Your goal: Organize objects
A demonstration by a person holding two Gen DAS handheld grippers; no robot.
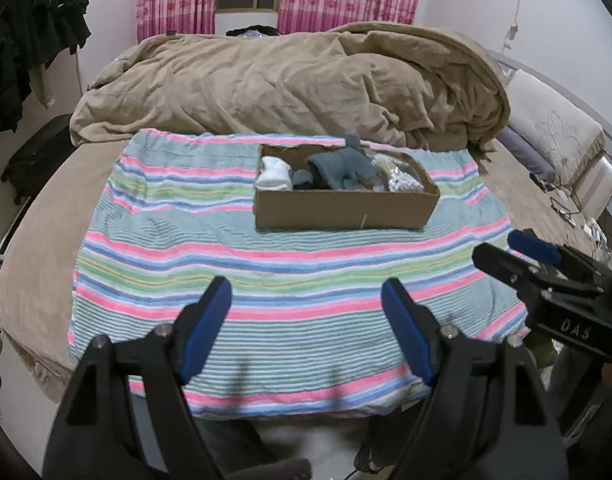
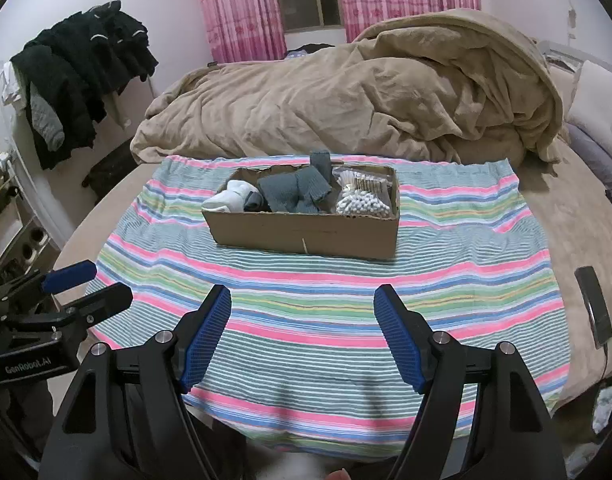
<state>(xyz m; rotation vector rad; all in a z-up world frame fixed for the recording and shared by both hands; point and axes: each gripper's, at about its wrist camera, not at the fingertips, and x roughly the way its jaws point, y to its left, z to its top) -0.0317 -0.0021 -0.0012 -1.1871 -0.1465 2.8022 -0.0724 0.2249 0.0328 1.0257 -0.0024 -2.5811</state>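
A cardboard box (image 1: 346, 210) (image 2: 306, 234) sits on a striped towel (image 1: 266, 280) (image 2: 326, 300) on the bed. In it lie white socks (image 1: 274, 174) (image 2: 232, 196), grey socks (image 1: 338, 166) (image 2: 294, 190) with one draped over the back wall, and bags of cotton swabs (image 1: 402, 178) (image 2: 362, 196). My left gripper (image 1: 306, 312) is open and empty over the towel's near part. My right gripper (image 2: 302, 316) is open and empty, also short of the box. Each gripper shows in the other's view, the right one (image 1: 518, 252) and the left one (image 2: 86, 284).
A crumpled brown duvet (image 1: 306, 80) (image 2: 366, 92) fills the bed behind the towel. A black phone (image 2: 594, 300) lies on the bed at the right. Dark clothes (image 2: 78, 72) hang at the left wall. A pillow (image 1: 554, 128) is at the right.
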